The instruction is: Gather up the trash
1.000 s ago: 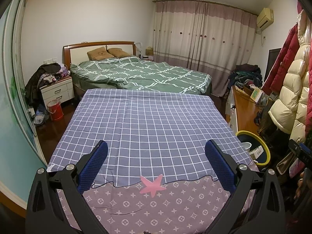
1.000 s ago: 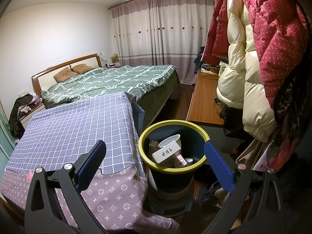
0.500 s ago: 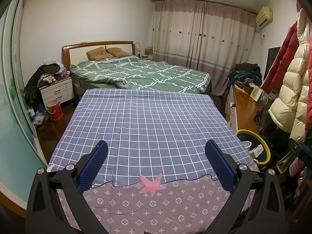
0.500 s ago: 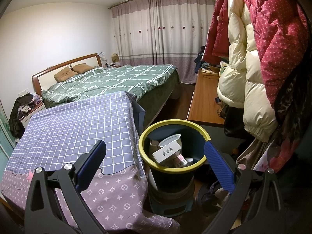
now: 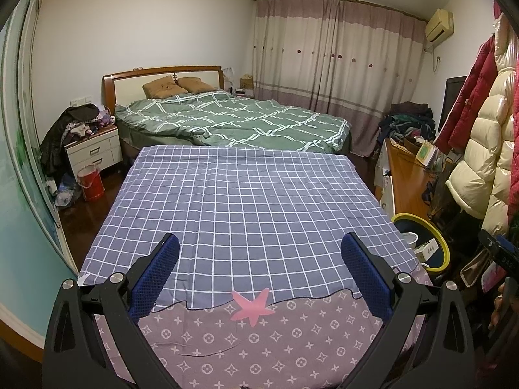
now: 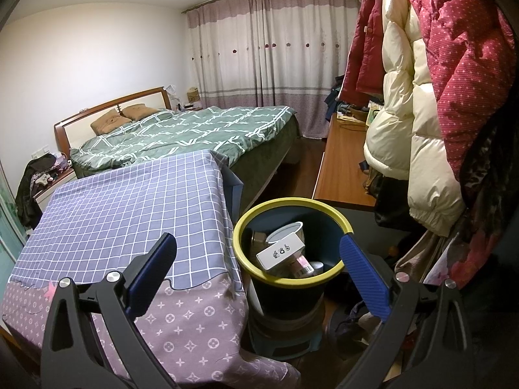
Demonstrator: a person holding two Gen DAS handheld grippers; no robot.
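1. I see almost nothing changed since a second ago: my left gripper (image 5: 259, 259) and right gripper (image 6: 258, 256) stay spread wide, empty.
2. Trash sits inside the yellow-rimmed bin (image 6: 292, 280), beside the checked cloth (image 5: 246, 201); coats (image 6: 421, 103) hang close.

Dim warm light (fisheye-bent edges)

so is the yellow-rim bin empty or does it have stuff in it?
Not empty. The bin holds a white box, a white cup and a labelled bottle, all below the rim.
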